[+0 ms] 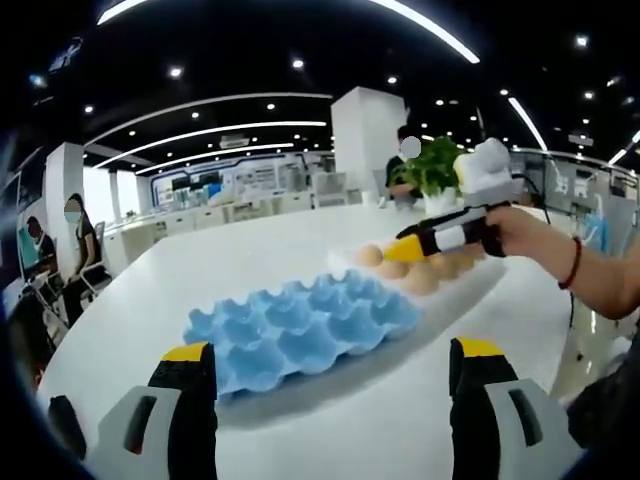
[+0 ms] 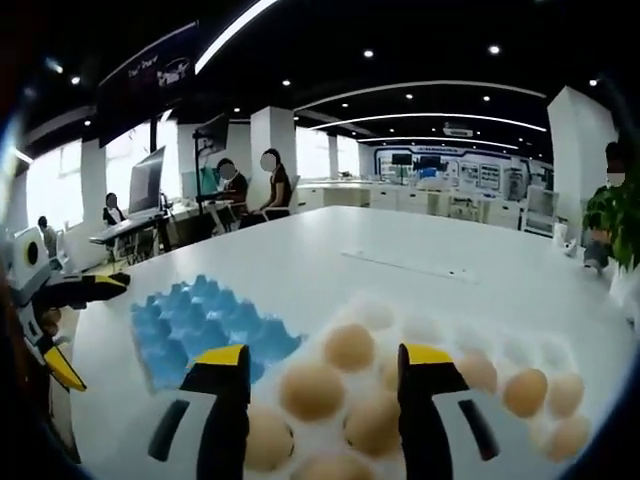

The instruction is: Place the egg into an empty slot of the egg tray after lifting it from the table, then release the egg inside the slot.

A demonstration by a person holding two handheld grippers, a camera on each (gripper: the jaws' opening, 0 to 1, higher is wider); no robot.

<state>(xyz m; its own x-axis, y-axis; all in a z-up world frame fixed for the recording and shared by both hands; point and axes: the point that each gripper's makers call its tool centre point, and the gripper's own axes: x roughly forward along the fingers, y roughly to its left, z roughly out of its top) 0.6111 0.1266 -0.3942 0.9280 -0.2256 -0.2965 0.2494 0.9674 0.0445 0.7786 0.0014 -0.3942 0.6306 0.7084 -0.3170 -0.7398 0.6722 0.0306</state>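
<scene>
Wide-spread and holding nothing, the left gripper (image 1: 332,375) faced the blue moulded egg tray (image 1: 300,330) just ahead, its slots bare. Beyond it, the right gripper (image 2: 322,368), jaws parted and holding nothing, hovered over brown eggs (image 2: 312,390) in a clear tray (image 2: 470,400).

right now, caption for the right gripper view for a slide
Open right gripper poised over brown eggs, blue egg tray waiting empty beside them.
</scene>
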